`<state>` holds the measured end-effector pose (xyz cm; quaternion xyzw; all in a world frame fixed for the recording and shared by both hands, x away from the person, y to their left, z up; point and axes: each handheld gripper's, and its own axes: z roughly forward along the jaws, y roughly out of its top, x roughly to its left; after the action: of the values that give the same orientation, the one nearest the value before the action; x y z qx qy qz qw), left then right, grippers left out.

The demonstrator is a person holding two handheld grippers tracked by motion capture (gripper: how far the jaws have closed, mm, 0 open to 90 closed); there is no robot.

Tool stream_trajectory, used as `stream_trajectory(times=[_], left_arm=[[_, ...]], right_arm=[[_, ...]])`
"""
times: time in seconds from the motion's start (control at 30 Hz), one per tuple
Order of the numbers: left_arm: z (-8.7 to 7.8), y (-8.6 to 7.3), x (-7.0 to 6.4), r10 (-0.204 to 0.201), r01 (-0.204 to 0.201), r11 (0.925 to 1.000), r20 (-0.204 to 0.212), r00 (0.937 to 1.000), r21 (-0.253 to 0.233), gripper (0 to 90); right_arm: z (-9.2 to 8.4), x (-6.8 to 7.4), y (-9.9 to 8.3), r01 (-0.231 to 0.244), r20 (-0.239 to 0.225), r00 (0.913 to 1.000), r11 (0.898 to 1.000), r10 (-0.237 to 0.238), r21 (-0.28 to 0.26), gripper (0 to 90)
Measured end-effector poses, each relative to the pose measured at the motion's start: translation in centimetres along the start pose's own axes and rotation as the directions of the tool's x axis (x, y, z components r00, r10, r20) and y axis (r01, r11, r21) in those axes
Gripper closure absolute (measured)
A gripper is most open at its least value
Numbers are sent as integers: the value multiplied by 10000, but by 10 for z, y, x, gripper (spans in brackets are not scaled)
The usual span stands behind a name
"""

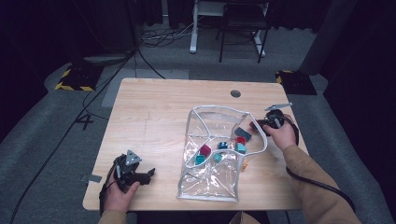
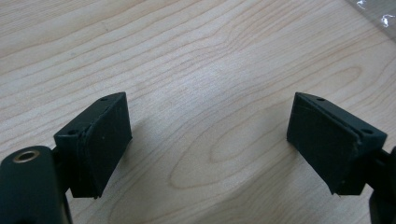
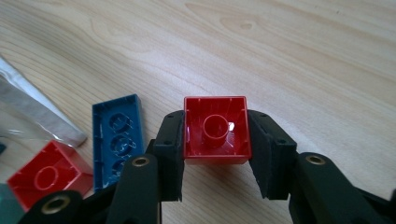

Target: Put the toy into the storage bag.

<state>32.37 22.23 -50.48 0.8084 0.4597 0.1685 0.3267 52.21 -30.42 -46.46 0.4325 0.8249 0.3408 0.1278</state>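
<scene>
No brand, label or readable writing is seen on any of the things. The right gripper (image 3: 215, 154) is closed on a red block (image 3: 216, 129), which is held between its two jaws with the hollow underside turned to the camera, above the wooden table (image 3: 303, 60). A blue block (image 3: 116, 137) and a second red block (image 3: 46, 175) are lying just beside it, near the clear plastic bag (image 1: 210, 179). The left gripper (image 2: 208, 144) is held wide open over bare table, and nothing is touched by its jaws.
</scene>
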Motion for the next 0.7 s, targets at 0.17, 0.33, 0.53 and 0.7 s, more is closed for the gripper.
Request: stream_trajectory(times=[0.17, 0.33, 0.53, 0.7], left_arm=[[0, 0, 0, 3, -3, 10000, 5, 10000, 1, 140], [0, 0, 0, 30, -30, 10000, 2, 10000, 21, 141], [0, 0, 0, 23, -23, 10000, 3, 10000, 19, 140], [0, 0, 0, 14, -14, 10000, 1, 10000, 7, 140]], right_arm=[[-16, 0, 6, -137, -107, 9999, 9995, 134, -280, 593], [-34, 1, 12, -119, -113, 9999, 9979, 112, -632, 593], [-54, 4, 19, -87, -154, 9999, 9950, 73, -997, 593], [-71, 8, 27, -33, -240, 9997, 9917, 2, -1282, 593]])
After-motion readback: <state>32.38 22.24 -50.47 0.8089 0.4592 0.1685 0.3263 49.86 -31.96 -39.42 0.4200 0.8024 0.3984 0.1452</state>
